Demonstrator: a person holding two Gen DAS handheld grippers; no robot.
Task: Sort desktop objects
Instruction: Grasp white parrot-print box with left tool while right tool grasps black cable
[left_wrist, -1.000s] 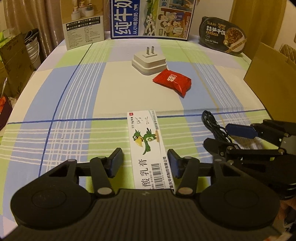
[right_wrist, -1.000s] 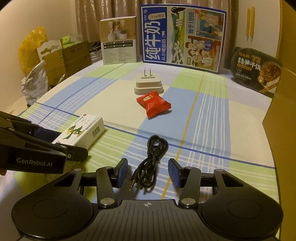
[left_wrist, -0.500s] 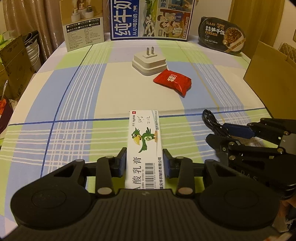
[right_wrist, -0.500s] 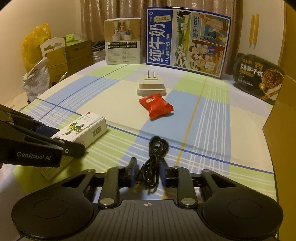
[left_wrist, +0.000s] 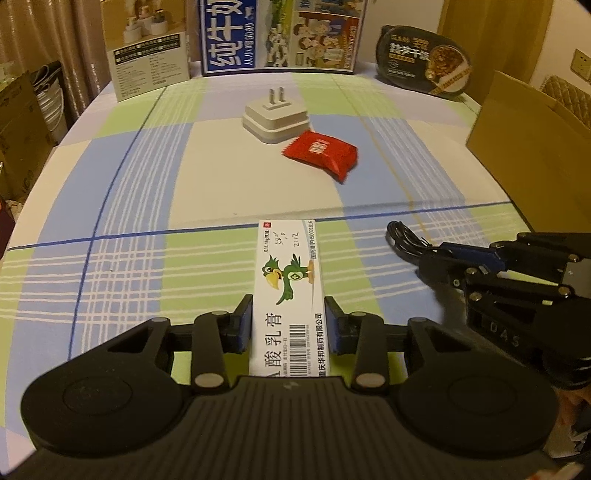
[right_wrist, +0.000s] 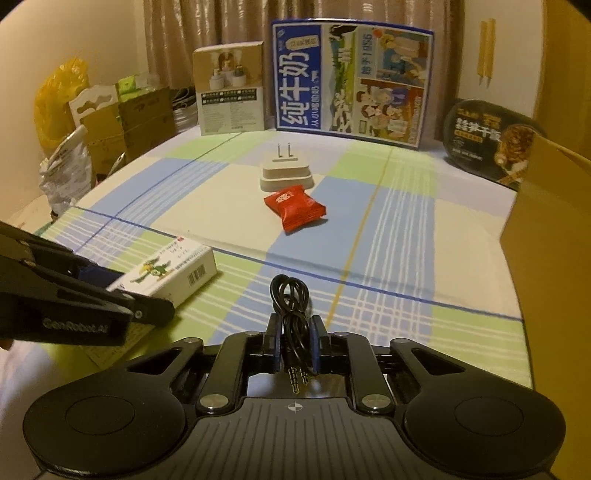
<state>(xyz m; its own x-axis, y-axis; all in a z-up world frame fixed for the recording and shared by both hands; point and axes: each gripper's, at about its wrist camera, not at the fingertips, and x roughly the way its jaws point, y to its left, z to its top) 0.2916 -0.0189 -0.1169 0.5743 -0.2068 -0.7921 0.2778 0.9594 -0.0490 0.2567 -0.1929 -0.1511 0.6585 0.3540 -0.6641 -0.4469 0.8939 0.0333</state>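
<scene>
My left gripper (left_wrist: 289, 317) is shut on a white ointment box with a green parrot (left_wrist: 288, 288), which lies on the checked tablecloth; the box also shows in the right wrist view (right_wrist: 173, 271). My right gripper (right_wrist: 294, 341) is shut on a coiled black audio cable (right_wrist: 291, 306), its two jack plugs pointing back toward the camera. In the left wrist view the right gripper (left_wrist: 439, 258) sits at the right with the cable (left_wrist: 404, 240) in front of it. A red snack packet (left_wrist: 321, 153) and a white plug adapter (left_wrist: 275, 118) lie farther back.
A brown cardboard box (left_wrist: 532, 147) stands at the right table edge. A blue milk carton box (right_wrist: 351, 79), a beige product box (right_wrist: 231, 86) and a black instant-meal bowl (right_wrist: 491, 142) stand along the far edge. Boxes and bags (right_wrist: 92, 122) are off the table's left side.
Both grippers went from open to shut: the left closed on the ointment box, the right closed on the cable. Neither object has visibly shifted on the cloth.
</scene>
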